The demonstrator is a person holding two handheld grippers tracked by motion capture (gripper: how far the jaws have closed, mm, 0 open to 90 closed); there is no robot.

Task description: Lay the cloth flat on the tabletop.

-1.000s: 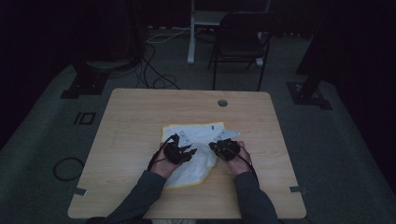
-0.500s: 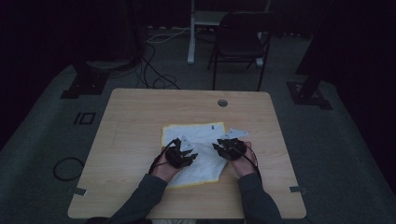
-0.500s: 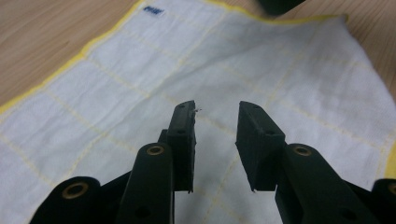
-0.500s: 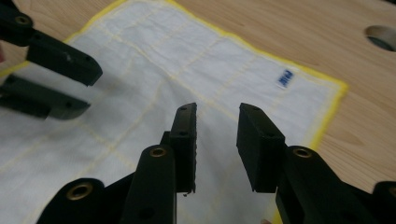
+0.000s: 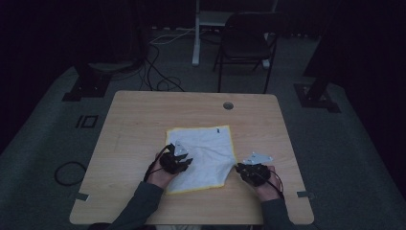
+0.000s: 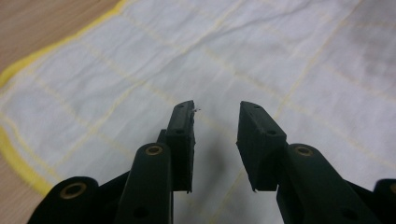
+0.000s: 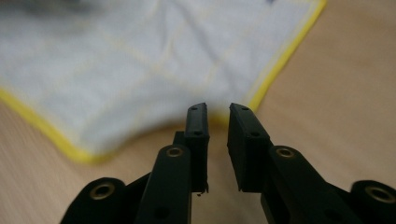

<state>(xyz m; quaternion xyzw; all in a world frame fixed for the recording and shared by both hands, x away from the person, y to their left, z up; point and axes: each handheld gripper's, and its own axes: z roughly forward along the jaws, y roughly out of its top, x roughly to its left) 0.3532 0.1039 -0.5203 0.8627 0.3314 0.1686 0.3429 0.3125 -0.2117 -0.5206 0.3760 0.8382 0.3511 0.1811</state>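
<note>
1. Whereas a second ago both grippers sat close together on a bunched white cloth, that cloth (image 5: 203, 155) now lies spread out nearly flat on the wooden table (image 5: 134, 124), toward its near middle, and the hands have drawn apart.
2. At the left of the high view, the left gripper (image 5: 178, 163) rests over the cloth's near-left part, further left than it was a second ago.
3. At the right, the right gripper (image 5: 246, 171) has moved out past the cloth's near-right corner and now sits over bare wood just beside the yellow hem.
4. No brand or writing can be read anywhere; a small dark tag (image 5: 218, 130) sits near the cloth's far edge, too small to make out.
5. From the left gripper view, the left gripper (image 6: 215, 116) has its jaws apart with a clear gap, nothing between them, and the cloth (image 6: 261, 56) beneath.
6. That view also brings out faint yellow grid lines and creases across the cloth, plus its yellow border at the left, where the table (image 6: 42, 21) shows; the high view gives only a plain white sheet with a yellow edge.
7. From the right gripper view, the right gripper (image 7: 218, 116) has its jaws apart by a narrower gap, holding nothing, with the cloth (image 7: 140, 60) blurred ahead and its yellow corner just beyond the tips.
8. Only the high view takes in the surroundings: a dark chair (image 5: 246, 45), cables (image 5: 160, 79) on the floor, and a round hole (image 5: 228, 105) in the table's far side.
</note>
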